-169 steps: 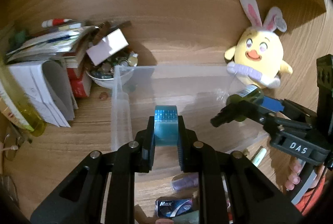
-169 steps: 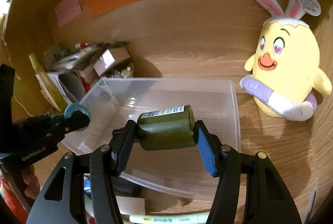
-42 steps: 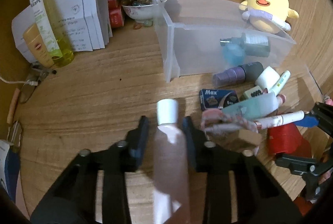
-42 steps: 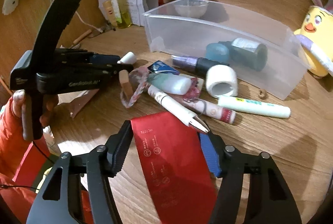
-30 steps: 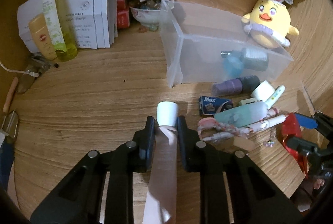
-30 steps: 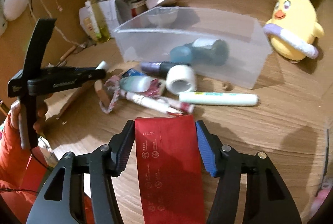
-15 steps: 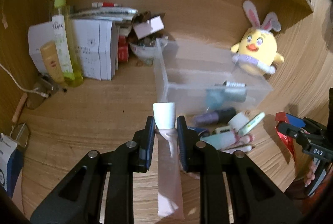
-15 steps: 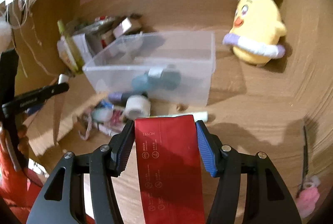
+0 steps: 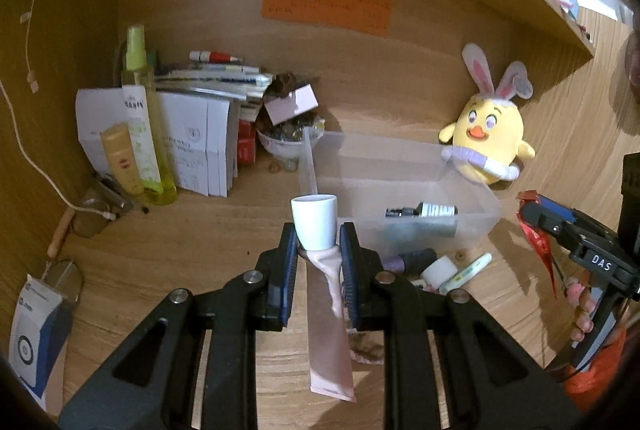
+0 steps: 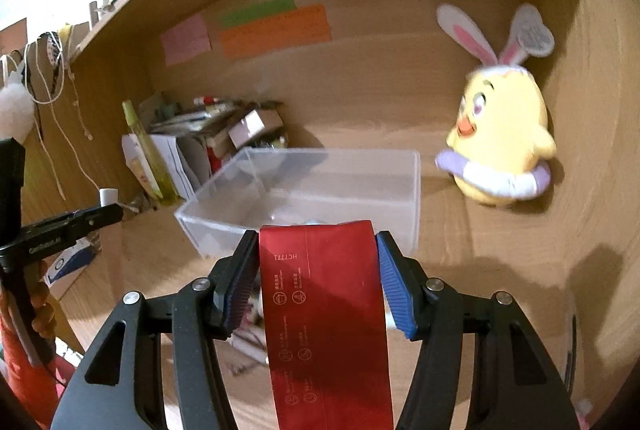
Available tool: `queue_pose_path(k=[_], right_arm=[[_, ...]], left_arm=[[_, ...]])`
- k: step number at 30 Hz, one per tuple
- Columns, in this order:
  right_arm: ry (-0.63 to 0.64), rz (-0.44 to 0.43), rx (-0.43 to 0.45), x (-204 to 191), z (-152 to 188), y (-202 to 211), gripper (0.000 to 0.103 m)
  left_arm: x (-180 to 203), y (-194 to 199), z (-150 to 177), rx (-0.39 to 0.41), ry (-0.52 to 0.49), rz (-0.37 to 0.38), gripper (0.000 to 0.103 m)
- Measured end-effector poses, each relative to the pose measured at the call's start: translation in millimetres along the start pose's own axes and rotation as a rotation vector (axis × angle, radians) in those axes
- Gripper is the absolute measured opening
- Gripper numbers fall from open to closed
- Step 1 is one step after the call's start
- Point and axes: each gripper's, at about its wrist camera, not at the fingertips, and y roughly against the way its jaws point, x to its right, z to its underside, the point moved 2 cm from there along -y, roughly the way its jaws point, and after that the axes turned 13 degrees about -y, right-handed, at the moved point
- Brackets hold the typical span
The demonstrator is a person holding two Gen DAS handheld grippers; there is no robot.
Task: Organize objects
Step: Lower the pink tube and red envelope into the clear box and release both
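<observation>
1. My left gripper (image 9: 318, 262) clenched the pink tube (image 9: 326, 310) just below its white cap (image 9: 315, 220), short of the clear bin (image 9: 400, 190).
2. My right gripper (image 10: 316, 284) pinched the red packet (image 10: 324, 310); I judged each should be carried over the bin's rim before release.

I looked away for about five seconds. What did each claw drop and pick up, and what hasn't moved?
The left claw let go of the teal tape roll and now grips a pink tube. The right claw released the dark green bottle, which lies in the clear bin, and now grips a red packet. Bin and plush chick stayed put.
</observation>
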Motion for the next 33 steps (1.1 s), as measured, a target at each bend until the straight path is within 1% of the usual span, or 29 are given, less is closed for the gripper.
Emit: queue_pose_path(k=[5, 8, 17, 22, 24, 33], right_arm=[[0.037, -0.019, 0.018, -12, -16, -7, 0.055], [0.044, -0.031, 0.016, -16, -25, -15, 0.055], [0.053, -0.038, 0.005, -19, -51, -39, 0.054], [0.066, -0.031, -0.005, -20, -63, -54, 0.055], [0.070, -0.026, -0.007, -20, -66, -58, 0.055], [0.082, 0.044, -0.056, -13, -72, -90, 0.055]], left_arm=[[4, 1, -15, 0.020, -0.012, 0.000, 0.020], [7, -3, -25, 0.028, -0.015, 0.015, 0.020], [15, -33, -55, 0.022, -0.014, 0.072, 0.020], [18, -53, -69, 0.002, -0.014, 0.097, 0.020], [20, -64, -75, -0.016, -0.014, 0.120, 0.020], [28, -112, -85, -0.096, -0.031, 0.155, 0.020]])
